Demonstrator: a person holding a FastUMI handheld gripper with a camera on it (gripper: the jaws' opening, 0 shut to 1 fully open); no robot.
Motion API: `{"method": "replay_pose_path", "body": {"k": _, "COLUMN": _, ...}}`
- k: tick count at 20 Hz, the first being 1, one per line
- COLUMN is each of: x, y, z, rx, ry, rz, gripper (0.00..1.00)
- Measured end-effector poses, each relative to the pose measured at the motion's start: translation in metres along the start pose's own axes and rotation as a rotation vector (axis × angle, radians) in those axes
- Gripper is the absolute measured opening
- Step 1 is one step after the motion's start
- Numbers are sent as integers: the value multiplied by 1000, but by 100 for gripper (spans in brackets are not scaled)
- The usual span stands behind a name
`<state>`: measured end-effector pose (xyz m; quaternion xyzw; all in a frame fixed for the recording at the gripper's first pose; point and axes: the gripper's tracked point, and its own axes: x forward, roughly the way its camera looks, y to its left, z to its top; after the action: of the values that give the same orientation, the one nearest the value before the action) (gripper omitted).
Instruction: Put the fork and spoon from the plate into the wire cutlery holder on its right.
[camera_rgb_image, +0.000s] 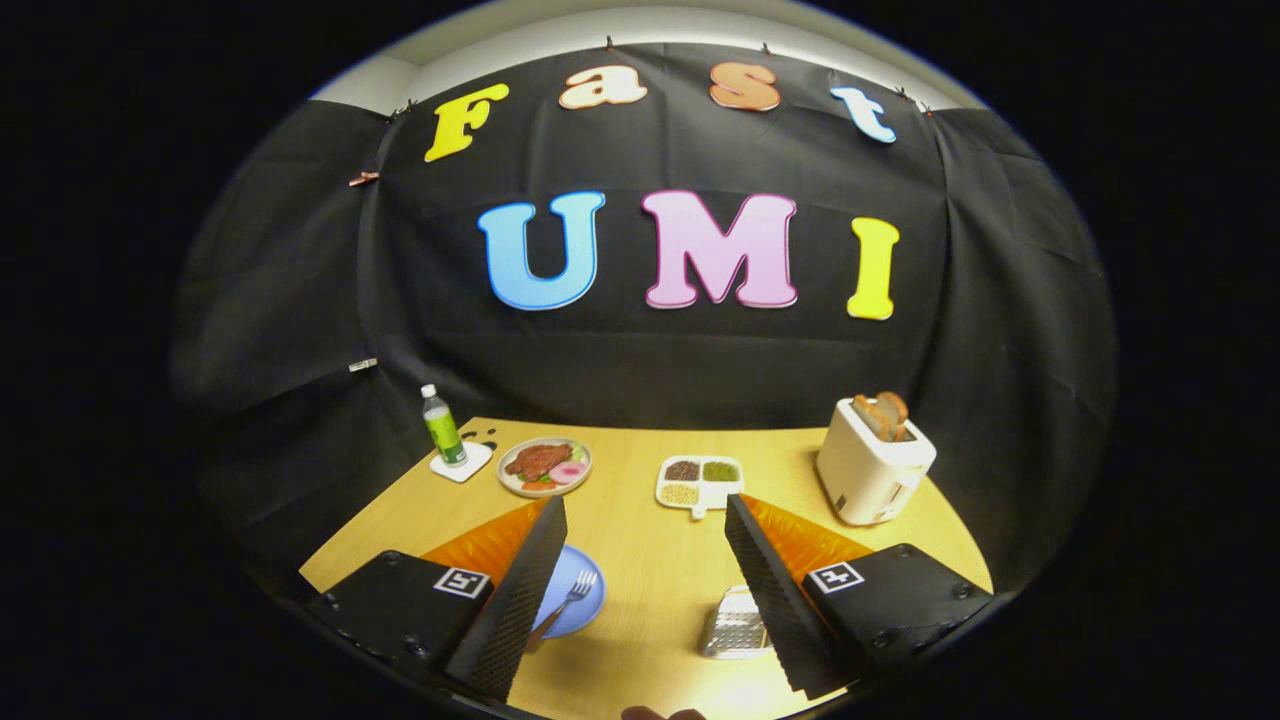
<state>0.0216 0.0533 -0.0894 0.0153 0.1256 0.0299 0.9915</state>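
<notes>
A: Gripper view, fingers?
B: Gripper spread wide, holding nothing, above the table.
A: Fork?
B: Fork on blue plate, beside left finger. Wire cutlery holder by right finger. Can't spot the spoon.

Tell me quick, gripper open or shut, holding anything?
Gripper: open, fingers spread wide, holding nothing, above the table. The fork lies on the blue plate by one finger; the wire cutlery holder by the other.
</notes>
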Motion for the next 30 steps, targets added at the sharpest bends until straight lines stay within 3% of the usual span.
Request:
{"method": "replay_pose_path", "body": {"k": 6, "x": 34, "y": 54, "z": -62, "rx": -40, "ry": 210, "rz": 101, "gripper": 99}}
{"method": "replay_pose_path", "body": {"k": 15, "x": 94, "y": 95, "z": -165, "rx": -97, "ry": 501, "rz": 146, "gripper": 100}}
{"method": "replay_pose_path", "body": {"k": 19, "x": 109, "y": 97, "z": -208, "rx": -91, "ry": 625, "rz": 129, "gripper": 97}}
{"method": "replay_pose_path", "body": {"k": 22, "x": 115, "y": 100, "z": -227, "rx": -79, "ry": 688, "rz": 115, "gripper": 82}}
{"method": "replay_pose_path", "body": {"k": 27, "x": 114, "y": 95, "z": -254, "rx": -65, "ry": 792, "rz": 75, "gripper": 70}}
{"method": "replay_pose_path", "body": {"k": 30, "x": 117, "y": 92, "z": -259, "rx": -39, "ry": 831, "rz": 47, "gripper": 47}}
